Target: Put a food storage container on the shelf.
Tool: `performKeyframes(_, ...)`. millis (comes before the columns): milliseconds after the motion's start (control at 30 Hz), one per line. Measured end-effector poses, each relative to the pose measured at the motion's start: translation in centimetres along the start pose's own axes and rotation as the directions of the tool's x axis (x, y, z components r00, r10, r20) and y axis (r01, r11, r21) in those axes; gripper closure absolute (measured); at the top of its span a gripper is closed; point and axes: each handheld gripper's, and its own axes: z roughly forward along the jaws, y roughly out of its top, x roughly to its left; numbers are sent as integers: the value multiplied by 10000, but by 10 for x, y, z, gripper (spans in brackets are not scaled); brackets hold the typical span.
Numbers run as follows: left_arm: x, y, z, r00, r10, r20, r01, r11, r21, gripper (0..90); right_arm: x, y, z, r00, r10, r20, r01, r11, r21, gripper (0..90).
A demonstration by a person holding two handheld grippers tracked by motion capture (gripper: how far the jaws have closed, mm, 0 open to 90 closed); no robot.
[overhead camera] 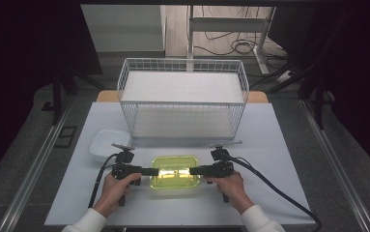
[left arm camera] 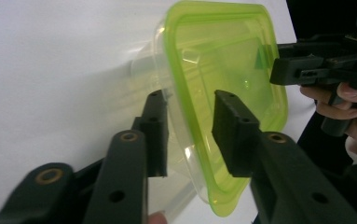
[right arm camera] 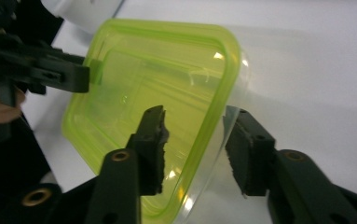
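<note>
- The lidded container (overhead camera: 175, 172), clear with a green lid, sits near the front edge of the tabletop (overhead camera: 269, 145), about midway along it
- The left gripper (overhead camera: 152, 171) straddles the container's left rim; jaws apart on either side of the lid edge, pads not seen pressing
- The right gripper (overhead camera: 193, 170) straddles the right rim likewise; a gap shows at its pads
- A white tray (overhead camera: 103, 144) lies toward the left edge; a wire basket (overhead camera: 182, 99) stands at the back

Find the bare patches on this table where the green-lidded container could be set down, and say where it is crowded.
Bare table lies right of the green-lidded container, up to the wire basket, and along the near left edge. The strip between white dish, basket and container is crowded.
</note>
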Motion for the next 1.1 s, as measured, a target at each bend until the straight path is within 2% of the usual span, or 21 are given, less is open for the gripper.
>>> performKeyframes(33,0,0,0,10000,0,0,0,10000,0,685,0,0,0,10000,0,0,0,10000,0,598)
performKeyframes(67,0,0,-1,10000,18,-19,-18,10000,-47,710,-4,-1,-2,9997,242,-26,-243,9996,-114,691)
performKeyframes(267,-1,-2,-3,10000,-38,74,40,9996,-288,760,-4,-1,-6,9989,443,-123,-447,9986,-276,737)
performKeyframes(500,-4,-3,-5,10000,86,-32,-87,9985,-537,785,-2,-1,-10,9991,402,-104,-407,9978,-523,762)
performKeyframes(767,-9,-4,-9,9995,319,29,-316,9966,-764,791,6,-1,-21,9996,30,-268,-56,9950,-997,774)
performKeyframes(1100,-23,-4,-16,9939,1093,-131,-1100,9862,-1234,792,14,-2,-33,9973,-684,-254,640,9871,-1467,773)
